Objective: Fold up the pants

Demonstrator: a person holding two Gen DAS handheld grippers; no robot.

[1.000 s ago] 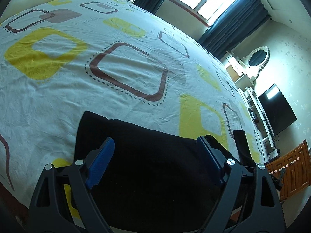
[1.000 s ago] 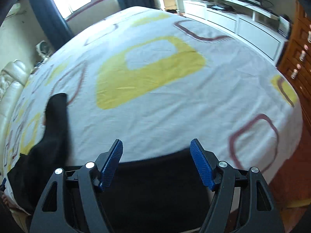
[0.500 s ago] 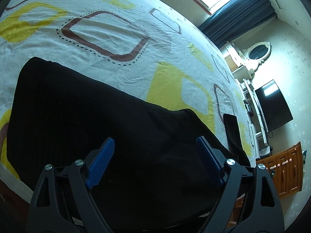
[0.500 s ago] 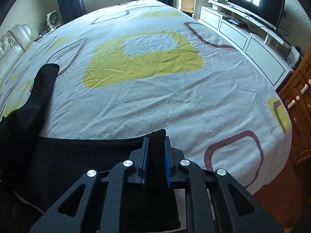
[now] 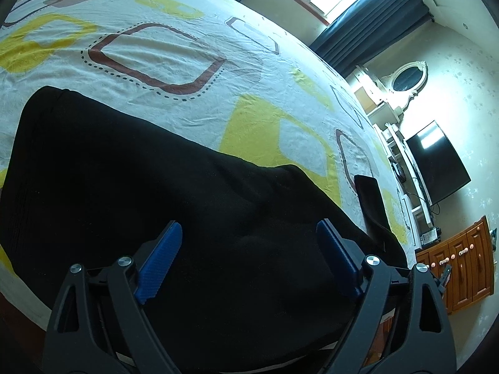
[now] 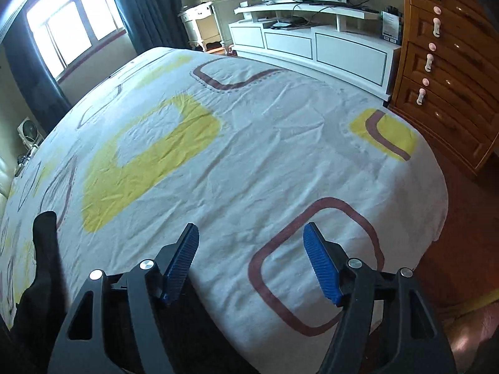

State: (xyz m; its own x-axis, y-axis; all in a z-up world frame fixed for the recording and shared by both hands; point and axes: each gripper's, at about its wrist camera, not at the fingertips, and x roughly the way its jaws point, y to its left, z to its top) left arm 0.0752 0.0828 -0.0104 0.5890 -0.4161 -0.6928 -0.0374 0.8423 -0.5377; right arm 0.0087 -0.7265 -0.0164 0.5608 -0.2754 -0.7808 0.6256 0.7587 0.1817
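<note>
A: What does the left wrist view give that the right one lacks?

B: Nearly the whole of the black pants (image 5: pixel 131 205), spread flat over the near part of the bed sheet (image 5: pixel 174 71), with one narrow strip of them running off to the right. The right wrist view shows mostly bare sheet (image 6: pixel 249 143), plus the white TV stand (image 6: pixel 312 40) and wooden drawers (image 6: pixel 449 71) beyond the bed; of the pants (image 6: pixel 46 249) it catches only a dark strip rising at the far left and some cloth under the gripper's frame.

A: And the jaws?

B: The left gripper (image 5: pixel 248 261) stands wide over the pants, the cloth lying below and between its blue pads, nothing pinched. The right gripper (image 6: pixel 251 261) has just been opening; its jaws are apart, with only sheet between them, the pants off to its left and beneath its base.
</note>
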